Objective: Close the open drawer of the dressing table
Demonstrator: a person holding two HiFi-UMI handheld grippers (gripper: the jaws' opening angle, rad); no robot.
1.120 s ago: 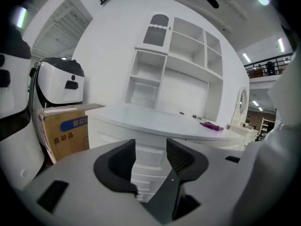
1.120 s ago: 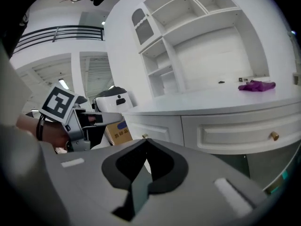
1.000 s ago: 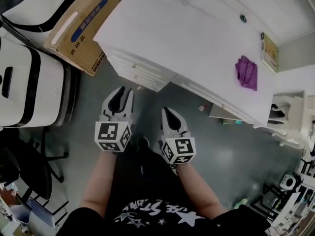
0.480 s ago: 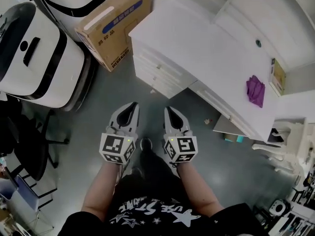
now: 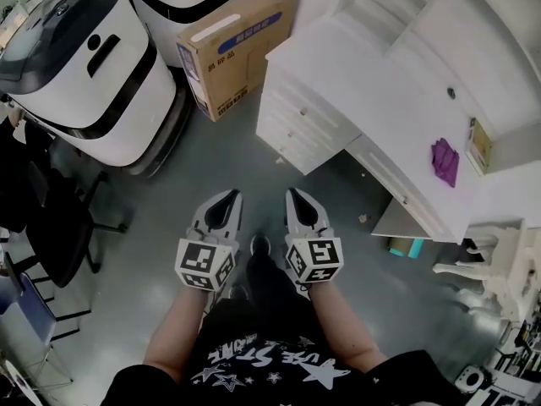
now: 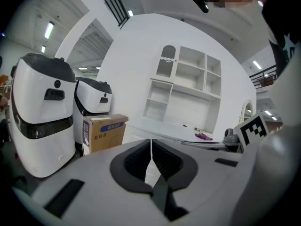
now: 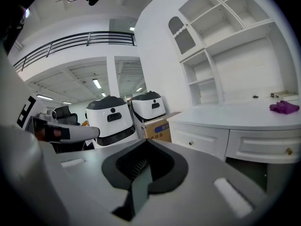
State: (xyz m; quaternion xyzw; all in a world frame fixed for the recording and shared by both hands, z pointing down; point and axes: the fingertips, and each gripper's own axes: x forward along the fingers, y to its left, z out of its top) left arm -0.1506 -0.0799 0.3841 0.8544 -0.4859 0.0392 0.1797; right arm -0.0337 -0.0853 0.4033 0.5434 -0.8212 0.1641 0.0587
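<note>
The white dressing table [image 5: 372,66] stands at the upper right of the head view, a stack of drawers [image 5: 297,129] on its left end and a long drawer [image 5: 396,186] under its top. In the right gripper view the drawer fronts [image 7: 200,142] look flush with the frame. Both grippers hang over the grey floor, well short of the table. My left gripper [image 5: 231,196] [image 6: 151,142] is shut and empty. Beside it, my right gripper [image 5: 293,194] [image 7: 146,144] is also shut with nothing in it.
A purple cloth [image 5: 445,161] lies on the tabletop. A cardboard box [image 5: 232,45] leans beside the drawers, with two white-and-black machines [image 5: 84,74] to its left. A black office chair [image 5: 51,227] is at the left and a white stool [image 5: 486,265] at the right.
Both grippers have drawn back from the dressing table, which now sits farther up and right in the head view. The left gripper's jaws, spread a second ago, have closed.
</note>
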